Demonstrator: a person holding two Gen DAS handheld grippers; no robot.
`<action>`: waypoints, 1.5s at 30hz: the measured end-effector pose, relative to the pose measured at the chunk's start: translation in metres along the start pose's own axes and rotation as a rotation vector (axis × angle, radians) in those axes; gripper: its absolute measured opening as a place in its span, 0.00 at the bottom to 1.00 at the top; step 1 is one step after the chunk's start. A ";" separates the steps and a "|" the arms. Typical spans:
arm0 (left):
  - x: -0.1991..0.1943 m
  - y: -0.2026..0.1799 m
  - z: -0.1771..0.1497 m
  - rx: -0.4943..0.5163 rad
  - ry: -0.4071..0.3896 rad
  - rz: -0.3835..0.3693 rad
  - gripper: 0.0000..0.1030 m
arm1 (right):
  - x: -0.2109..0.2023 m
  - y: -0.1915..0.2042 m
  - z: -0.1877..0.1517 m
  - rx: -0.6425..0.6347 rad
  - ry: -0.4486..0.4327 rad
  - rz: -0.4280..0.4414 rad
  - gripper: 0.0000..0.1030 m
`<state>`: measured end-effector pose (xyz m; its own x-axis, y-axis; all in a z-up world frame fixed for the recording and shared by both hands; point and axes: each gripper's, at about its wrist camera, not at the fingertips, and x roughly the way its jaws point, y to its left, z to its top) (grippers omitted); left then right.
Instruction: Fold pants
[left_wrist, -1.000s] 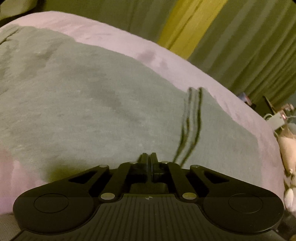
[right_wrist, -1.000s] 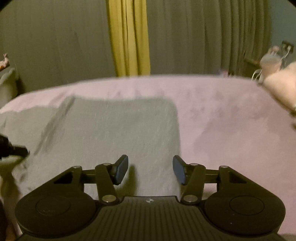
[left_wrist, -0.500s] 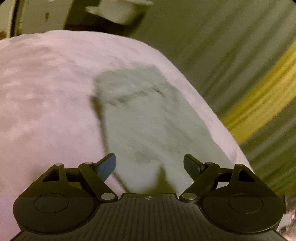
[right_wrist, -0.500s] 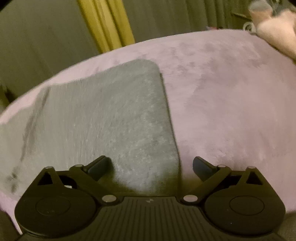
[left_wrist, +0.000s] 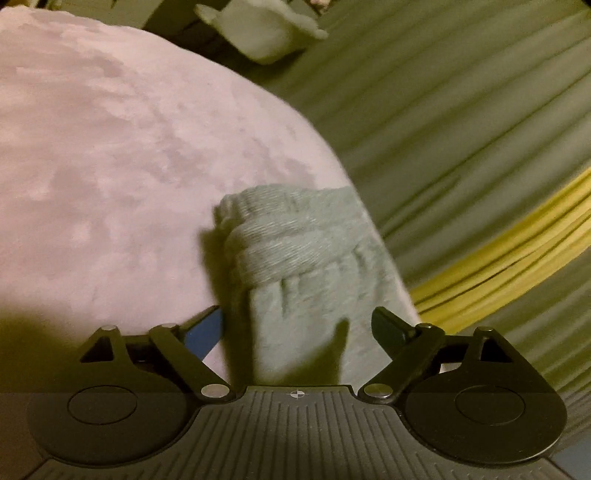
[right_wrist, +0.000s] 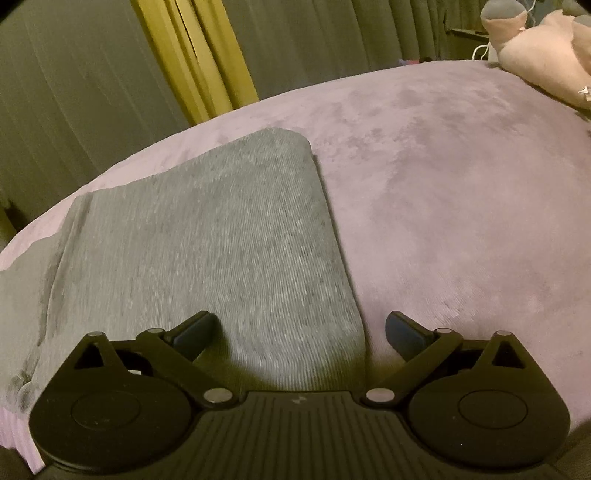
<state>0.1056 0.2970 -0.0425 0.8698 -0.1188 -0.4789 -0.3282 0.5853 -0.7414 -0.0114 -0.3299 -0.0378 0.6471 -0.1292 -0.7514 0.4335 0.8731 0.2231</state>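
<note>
The grey pants (right_wrist: 207, 251) lie flat on the pink bed (right_wrist: 461, 192), folded into a long band whose rounded end reaches toward the green curtain (right_wrist: 74, 110) with its yellow stripe. The right gripper (right_wrist: 300, 332) hovers low over the near corner of that end, its fingers (right_wrist: 400, 332) spread wide and holding nothing; one finger sits above the cloth, the other above bare blanket, so the cloth's side edge runs between them. In the left wrist view the left gripper (left_wrist: 297, 328) faces the other end of the garment, where the ribbed, gathered waistband (left_wrist: 291, 243) bunches up near the bed's edge. Its fingers (left_wrist: 388, 326) are likewise wide apart and empty, bracketing the fabric without gripping it. A plush toy (right_wrist: 543, 59) rests at the far corner of the bed, well apart from the work. By the look of it, the lengthwise fold is done and the crosswise fold is about to start. The next move seems to call for each gripper to drop onto its end, pinch all layers at once, and for one end to be carried over to meet the other without dragging the band askew.
</note>
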 end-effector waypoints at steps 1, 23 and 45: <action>0.003 0.001 0.001 -0.003 -0.002 -0.019 0.91 | 0.000 0.000 0.000 0.001 -0.003 0.000 0.96; 0.055 -0.015 0.015 0.124 -0.055 0.022 0.89 | 0.003 0.002 0.000 -0.001 -0.029 -0.015 0.96; -0.031 -0.250 -0.131 0.779 -0.023 -0.276 0.35 | -0.004 -0.017 0.003 0.131 -0.039 0.070 0.96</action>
<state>0.1121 0.0498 0.0962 0.8919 -0.3283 -0.3111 0.2405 0.9268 -0.2883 -0.0194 -0.3460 -0.0363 0.7015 -0.0904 -0.7069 0.4629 0.8120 0.3555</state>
